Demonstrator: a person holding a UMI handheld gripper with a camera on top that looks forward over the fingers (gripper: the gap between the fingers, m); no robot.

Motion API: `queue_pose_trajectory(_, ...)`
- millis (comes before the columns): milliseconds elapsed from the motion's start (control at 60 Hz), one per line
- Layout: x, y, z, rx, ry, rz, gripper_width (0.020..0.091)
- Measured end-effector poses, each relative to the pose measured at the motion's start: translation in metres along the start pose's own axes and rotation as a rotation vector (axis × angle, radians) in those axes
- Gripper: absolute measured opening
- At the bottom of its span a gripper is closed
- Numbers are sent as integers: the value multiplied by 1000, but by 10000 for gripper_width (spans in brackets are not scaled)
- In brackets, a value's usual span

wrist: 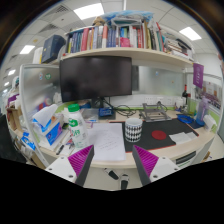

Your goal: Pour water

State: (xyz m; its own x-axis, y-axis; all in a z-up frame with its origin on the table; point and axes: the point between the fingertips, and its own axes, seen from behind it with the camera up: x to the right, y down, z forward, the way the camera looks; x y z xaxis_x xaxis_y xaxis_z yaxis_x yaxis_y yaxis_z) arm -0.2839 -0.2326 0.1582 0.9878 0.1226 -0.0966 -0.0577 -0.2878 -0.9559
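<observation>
An office desk [160, 150] runs across the room under white ceiling light panels [88, 11], with a shelf of upright books [110, 38] above a wide, dark, flat monitor [96, 77].

From the gripper's own camera, the desk surface is pale and smooth. A sheet of white paper [107, 141] lies flat just ahead of the fingers, at about twelve o'clock. At roughly eleven o'clock from the fingers stands a clear plastic bottle [73, 124] with a green and white label, upright on the desk. At about one o'clock stands a small cylindrical cup [133, 128] with a black-and-white chequered pattern, also upright, beside a black mat [165, 131] bearing a red mark. Farther off at two o'clock sits a wire rack [157, 109].

The clutter at nine o'clock, blue and white packets, is too warped to identify. Whether the bottle holds water cannot be made out.

The gripper [113, 157] points level along the desk, its two pale fingers spread wide with magenta pads [147, 160] facing inward, released and holding nothing; only paper lies between them. The hand itself is hidden.
</observation>
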Motion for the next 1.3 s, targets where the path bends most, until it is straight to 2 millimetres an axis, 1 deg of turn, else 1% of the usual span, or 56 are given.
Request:
queue_pose_trajectory(33,-21,6,5,-2,-22,-21,785)
queue_pose_trajectory(83,-44,12,13,-3,-63,-46,791)
queue_pose_trajectory(133,-67,11,24,-2,-93,-62,791)
queue_pose_trajectory(183,-82,6,36,14,-109,-59,793)
queue_pose_trajectory(250,-96,-4,54,42,-116,-53,792)
queue_pose_trajectory(350,-112,-16,83,80,-115,-57,787)
queue_pose_trajectory(517,-135,-23,127,132,-127,-83,792)
queue_pose_trajectory(583,-137,-22,141,140,-120,-74,785)
queue_pose_trajectory(633,-136,-23,147,152,-107,-73,740)
queue_pose_trajectory(667,-136,-22,151,161,-96,-80,668)
queue_pose_trajectory(700,-136,-20,153,162,-87,-82,552)
queue_pose_trajectory(733,-137,-20,154,168,-85,-77,541)
queue_pose_trajectory(817,-130,-21,156,183,-47,-58,497)
queue_pose_trajectory(917,-143,-22,153,211,-83,-108,429)
queue_pose_trajectory(967,-142,-21,154,212,-91,-108,430)
queue_pose_trajectory(983,-142,-21,155,211,-93,-101,414)
queue_pose_trajectory(1050,-137,-23,157,212,-98,-73,402)
queue_pose_trajectory(1067,-140,-22,159,215,-95,-73,400)
queue_pose_trajectory(1167,-133,-25,162,194,-102,-63,399)
queue_pose_trajectory(1217,-134,-25,166,163,-104,-82,399)
queue_pose_trajectory(1267,-133,-33,166,141,-110,-106,401)
queue_pose_trajectory(1300,-132,-39,167,141,-117,-87,400)
